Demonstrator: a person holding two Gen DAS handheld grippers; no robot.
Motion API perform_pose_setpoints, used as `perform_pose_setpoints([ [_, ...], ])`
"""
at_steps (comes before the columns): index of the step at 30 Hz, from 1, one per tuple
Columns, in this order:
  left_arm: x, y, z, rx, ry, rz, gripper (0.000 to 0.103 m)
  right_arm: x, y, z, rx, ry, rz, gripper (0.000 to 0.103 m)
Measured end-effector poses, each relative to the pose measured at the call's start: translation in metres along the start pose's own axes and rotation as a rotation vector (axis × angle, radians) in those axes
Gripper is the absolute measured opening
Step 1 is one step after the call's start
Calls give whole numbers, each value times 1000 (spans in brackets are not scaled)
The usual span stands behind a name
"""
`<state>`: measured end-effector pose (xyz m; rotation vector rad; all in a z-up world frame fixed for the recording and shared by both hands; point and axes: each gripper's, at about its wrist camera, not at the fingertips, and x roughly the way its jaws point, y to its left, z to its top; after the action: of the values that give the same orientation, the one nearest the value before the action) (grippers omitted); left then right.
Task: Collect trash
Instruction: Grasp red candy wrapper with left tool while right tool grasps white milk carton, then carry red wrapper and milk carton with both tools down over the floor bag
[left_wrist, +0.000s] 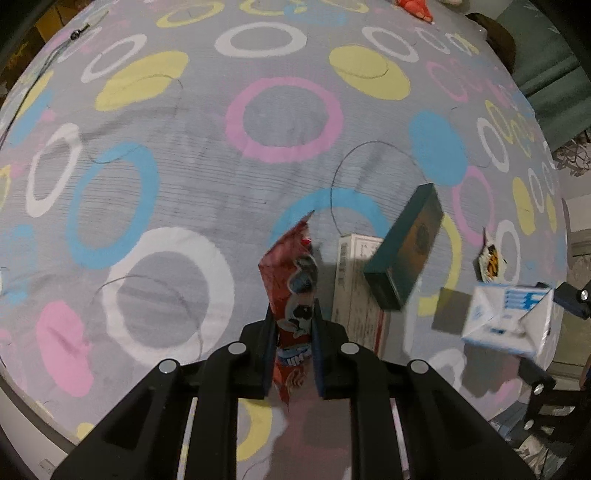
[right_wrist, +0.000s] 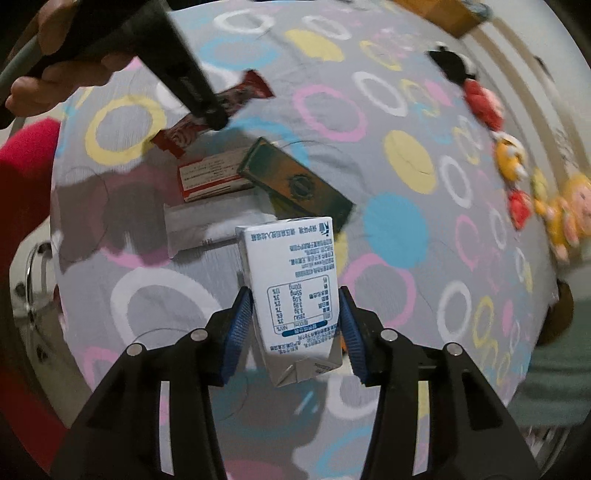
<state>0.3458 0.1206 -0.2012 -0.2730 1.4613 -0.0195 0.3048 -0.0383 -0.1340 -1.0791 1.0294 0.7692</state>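
Observation:
My left gripper (left_wrist: 294, 314) is shut on a red snack wrapper (left_wrist: 293, 273), held above a grey sheet with coloured rings (left_wrist: 184, 166). My right gripper (right_wrist: 295, 306) is shut on a white and blue milk carton (right_wrist: 295, 280), held above the sheet. The carton also shows at the right of the left wrist view (left_wrist: 506, 317). A dark green box (left_wrist: 406, 251) leans on a white and red box (left_wrist: 356, 284) on the sheet. In the right wrist view the green box (right_wrist: 299, 184), the white and red box (right_wrist: 210, 177) and the red wrapper (right_wrist: 236, 99) lie ahead.
Small plush toys (right_wrist: 509, 158) line the sheet's right edge in the right wrist view. A small printed wrapper (left_wrist: 489, 258) lies right of the green box. A silvery flat packet (right_wrist: 195, 229) lies left of the carton. A dark green chair (left_wrist: 546, 74) stands beyond the sheet.

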Motion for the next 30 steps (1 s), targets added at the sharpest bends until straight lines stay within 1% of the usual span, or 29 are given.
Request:
perform_pose_setpoints([
  [5,-35,8,-20,20,-45,11,16,-38,9,-21,188,-36,-120,46],
  [7,-49,11,-32,31,-64,10,16,-57,17,-28,254,-54,-146,46],
  [9,-59,12,-42,41,-75,13,16,-75,27,-31,308,-74,-204,46],
  [10,-65,13,-49,44,-80,10,16,-83,32,-32,342,-83,-219,46],
  [14,-88,8,-76,75,-94,9,16,-113,53,-38,445,-110,-193,46],
  [16,-102,7,-96,101,-102,10,16,-127,67,-42,485,-115,-178,46],
  [18,-108,3,-108,120,-106,11,16,-137,79,-46,503,-122,-183,46],
  [21,-121,1,-136,148,-110,2,16,-157,105,-52,517,-136,-210,46],
  [23,-128,-2,-156,168,-115,1,16,-164,117,-58,537,-138,-207,45],
  [27,-131,-10,-194,205,-112,-12,16,-177,149,-66,539,-138,-233,45],
  [30,-124,-14,-217,217,-94,-25,16,-182,168,-72,562,-134,-208,45],
])
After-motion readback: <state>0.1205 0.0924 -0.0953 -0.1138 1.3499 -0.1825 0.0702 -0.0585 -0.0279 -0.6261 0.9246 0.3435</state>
